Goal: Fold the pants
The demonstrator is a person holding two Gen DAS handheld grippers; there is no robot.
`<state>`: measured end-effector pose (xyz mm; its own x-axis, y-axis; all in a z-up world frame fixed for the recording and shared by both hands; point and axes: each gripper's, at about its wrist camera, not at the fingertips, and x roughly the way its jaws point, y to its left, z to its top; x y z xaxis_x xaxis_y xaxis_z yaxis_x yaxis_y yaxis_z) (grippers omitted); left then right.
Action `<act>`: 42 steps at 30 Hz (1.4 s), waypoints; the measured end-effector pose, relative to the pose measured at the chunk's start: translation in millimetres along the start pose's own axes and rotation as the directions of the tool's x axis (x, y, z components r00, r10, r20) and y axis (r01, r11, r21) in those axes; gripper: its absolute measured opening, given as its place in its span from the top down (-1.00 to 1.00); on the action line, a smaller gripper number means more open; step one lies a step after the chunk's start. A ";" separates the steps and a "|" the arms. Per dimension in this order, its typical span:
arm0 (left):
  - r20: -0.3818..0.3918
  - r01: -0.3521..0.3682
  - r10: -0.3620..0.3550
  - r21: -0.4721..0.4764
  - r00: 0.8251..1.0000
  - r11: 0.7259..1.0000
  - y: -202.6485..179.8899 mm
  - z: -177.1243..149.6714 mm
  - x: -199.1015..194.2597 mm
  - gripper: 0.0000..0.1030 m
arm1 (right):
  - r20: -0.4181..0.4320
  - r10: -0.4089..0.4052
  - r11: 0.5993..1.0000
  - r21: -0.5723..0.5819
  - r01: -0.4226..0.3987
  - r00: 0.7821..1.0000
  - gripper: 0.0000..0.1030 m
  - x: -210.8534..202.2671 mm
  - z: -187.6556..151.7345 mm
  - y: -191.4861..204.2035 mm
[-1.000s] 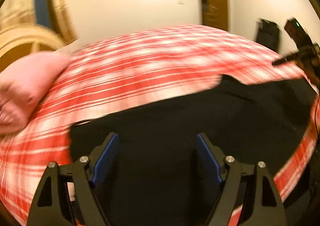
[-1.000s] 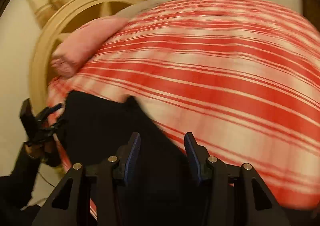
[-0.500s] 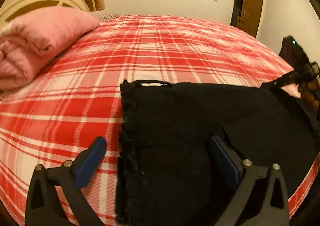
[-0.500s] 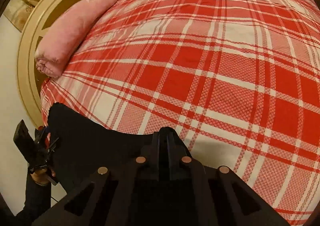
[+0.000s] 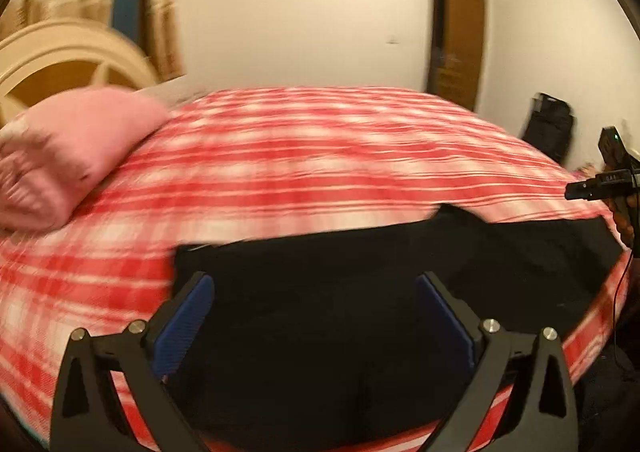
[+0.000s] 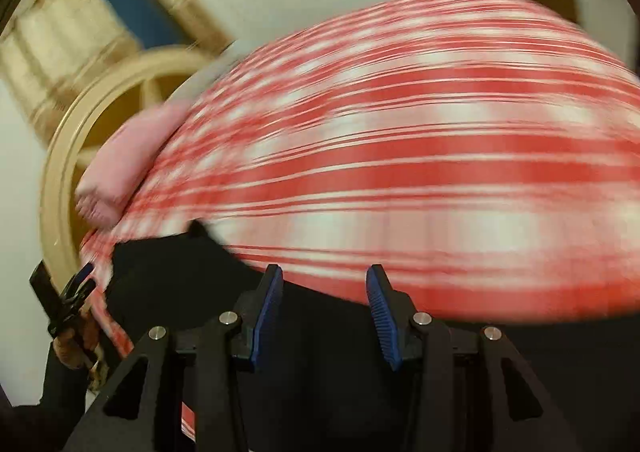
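Black pants (image 5: 360, 292) lie flat along the near edge of a bed with a red and white plaid cover (image 5: 300, 155). My left gripper (image 5: 316, 316) hovers open over them, nothing between its blue pads (image 5: 188, 316). In the right wrist view the pants (image 6: 180, 280) stretch left under my right gripper (image 6: 324, 312), which is open and empty, held over the cloth's far edge. Each gripper appears in the other's view: the right one (image 5: 600, 183) at the pants' right end, the left one (image 6: 64, 304) at the left end, both held by a hand. Both views are motion-blurred.
A pink folded blanket (image 5: 68, 147) rests on the bed's left side by a cream round headboard (image 5: 60, 55). A brown door (image 5: 456, 35) and a black bag (image 5: 548, 123) stand beyond the bed. The bed's near edge runs just under the pants.
The right gripper, shut half a second ago, has opened and let the pants go. Both grippers have lifted and tilted up, so the views now show more of the room.
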<state>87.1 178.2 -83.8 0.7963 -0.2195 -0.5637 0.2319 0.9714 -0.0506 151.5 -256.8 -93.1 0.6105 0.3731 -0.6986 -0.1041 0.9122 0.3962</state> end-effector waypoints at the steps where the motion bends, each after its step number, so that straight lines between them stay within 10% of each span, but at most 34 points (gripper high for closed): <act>1: -0.001 0.026 -0.026 0.011 1.000 1.000 -12.6 3.1 5.3 -0.99 | 0.025 -0.051 0.998 0.036 0.050 0.998 0.12 -22.9 -6.9 -25.5; 7: -0.046 0.170 -0.166 0.108 0.985 0.979 -107.4 15.5 43.1 -0.99 | 0.064 -0.299 0.914 0.307 0.267 0.952 0.12 -128.5 -48.1 -167.7; 14: -0.111 0.226 -0.206 0.212 0.972 0.951 -177.8 13.6 61.8 -0.99 | -0.017 -0.345 0.870 0.371 0.326 0.939 0.12 -140.4 -74.7 -233.0; 27: -0.291 0.162 -0.108 0.170 0.951 0.972 -193.0 -12.9 107.7 -0.99 | -0.060 -0.309 0.882 0.354 0.310 0.949 0.10 -110.0 -87.9 -251.1; 42: -0.292 0.167 -0.115 0.160 0.949 0.973 -190.9 -15.8 110.8 -1.00 | -0.046 -0.304 0.884 0.358 0.300 0.952 0.24 -109.2 -90.2 -248.4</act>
<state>122.3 -30.1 -149.6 0.5660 -0.2938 -0.7702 0.4481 0.8939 -0.0117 39.9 -508.9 -168.9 0.5766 0.0853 -0.8125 0.3720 0.8580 0.3541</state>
